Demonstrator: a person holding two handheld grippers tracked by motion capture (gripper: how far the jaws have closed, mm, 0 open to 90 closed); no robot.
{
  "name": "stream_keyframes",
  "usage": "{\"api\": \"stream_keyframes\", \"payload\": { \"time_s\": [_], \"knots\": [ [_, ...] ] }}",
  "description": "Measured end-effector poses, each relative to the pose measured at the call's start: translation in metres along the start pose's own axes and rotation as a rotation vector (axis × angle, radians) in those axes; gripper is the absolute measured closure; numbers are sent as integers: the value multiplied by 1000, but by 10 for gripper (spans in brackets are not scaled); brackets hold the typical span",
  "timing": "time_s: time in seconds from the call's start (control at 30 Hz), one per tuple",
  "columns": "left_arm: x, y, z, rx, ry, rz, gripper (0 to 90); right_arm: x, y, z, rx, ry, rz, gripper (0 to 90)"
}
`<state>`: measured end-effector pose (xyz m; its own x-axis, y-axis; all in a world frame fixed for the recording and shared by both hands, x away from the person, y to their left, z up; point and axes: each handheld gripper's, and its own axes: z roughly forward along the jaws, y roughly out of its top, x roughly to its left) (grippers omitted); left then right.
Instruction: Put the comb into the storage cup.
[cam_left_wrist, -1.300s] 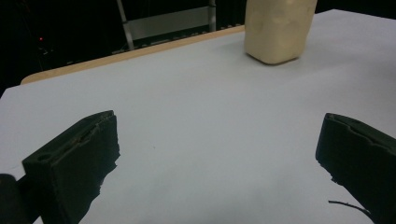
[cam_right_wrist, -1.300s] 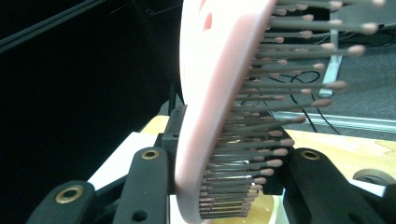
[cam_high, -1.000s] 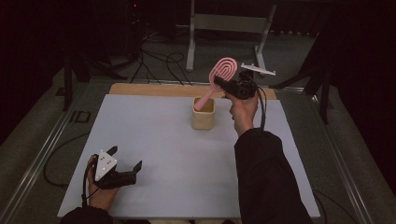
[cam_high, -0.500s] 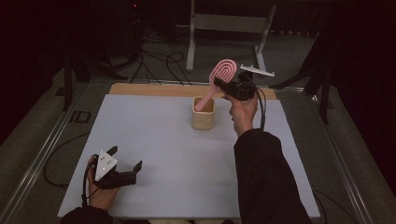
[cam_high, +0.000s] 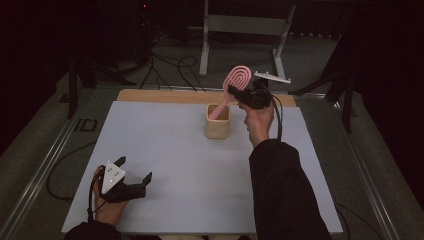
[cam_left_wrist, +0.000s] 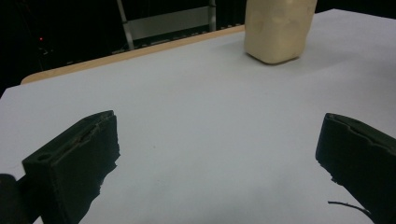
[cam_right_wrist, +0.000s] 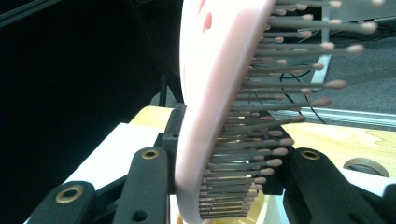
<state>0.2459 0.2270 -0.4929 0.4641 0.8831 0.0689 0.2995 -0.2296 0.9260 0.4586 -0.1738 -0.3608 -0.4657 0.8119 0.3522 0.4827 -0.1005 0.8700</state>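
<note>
Two grippers in play, and the beige cup (cam_high: 218, 122) toward the far side of the bench (cam_high: 165, 150) is the handy landmark; the right gripper (cam_high: 239, 94) sits just above and to the right of that cup, jaws clamped on the head of the pink hairbrush (cam_high: 236, 80); in the right gripper view one jaw presses the smooth back and the other the bristle side, so it's a firm hold; the brush leans, handle end down inside the cup, head up and out over the rim; the left gripper (cam_high: 141, 181) rests low on the bench, well apart from the cup on the near left, jaws spread wide with nothing between them.
</note>
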Motion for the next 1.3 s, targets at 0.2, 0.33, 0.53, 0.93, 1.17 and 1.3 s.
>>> {"api": "stream_keyframes", "payload": {
  "time_s": [0.2, 0.33, 0.53, 0.93, 1.17, 1.3],
  "knots": [
    [0, 0, 0, 0, 0, 0, 2, 0, -2, 1, 4, -2, -1, 634],
    [0, 0, 0, 1, 0, 0, 2, 0, -3, 2, 8, -3, -3, 634],
    [0, 0, 0, -1, 1, -1, 2, 0, -5, 4, 14, -4, -4, 633],
    [0, 0, 0, 1, 1, 1, 2, 1, -9, 8, 23, -6, -6, 633],
    [0, 0, 0, 1, 1, 2, 2, 0, -11, 9, 29, -11, -7, 633],
    [0, 0, 0, 1, 1, 1, 2, 0, -12, 10, 31, -13, -11, 633]
  ]
}}
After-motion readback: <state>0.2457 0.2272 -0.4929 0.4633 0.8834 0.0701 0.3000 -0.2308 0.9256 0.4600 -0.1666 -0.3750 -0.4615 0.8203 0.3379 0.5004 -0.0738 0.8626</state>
